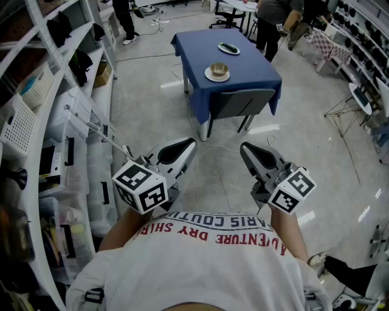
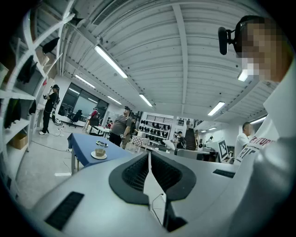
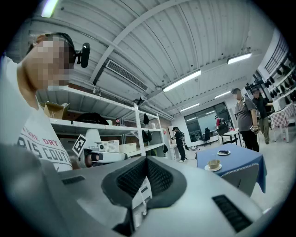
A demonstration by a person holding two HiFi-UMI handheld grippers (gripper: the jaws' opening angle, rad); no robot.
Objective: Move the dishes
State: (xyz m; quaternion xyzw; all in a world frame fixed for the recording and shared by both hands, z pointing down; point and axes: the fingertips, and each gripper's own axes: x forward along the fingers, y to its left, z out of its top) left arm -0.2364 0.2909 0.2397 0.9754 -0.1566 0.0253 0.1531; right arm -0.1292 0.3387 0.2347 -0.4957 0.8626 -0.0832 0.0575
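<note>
A tan cup on a white saucer (image 1: 218, 71) stands on a blue-clothed table (image 1: 255, 73) well ahead of me. Behind it lies a small plate with something dark on it (image 1: 229, 48). Both grippers are held close to my chest, far short of the table. The left gripper (image 1: 188, 144) and the right gripper (image 1: 246, 149) point forward, each with its jaws together and nothing between them. The left gripper view shows the shut left gripper (image 2: 149, 155) and the cup (image 2: 99, 152) far off. The right gripper view shows the shut right gripper (image 3: 147, 159), the cup (image 3: 213, 165) and the plate (image 3: 224, 152).
A grey chair (image 1: 234, 104) is pushed under the table's near side. White shelving with boxes and bins (image 1: 48, 121) runs along my left. Several people (image 1: 270, 18) stand beyond the table. Light floor (image 1: 152, 115) lies between me and the table.
</note>
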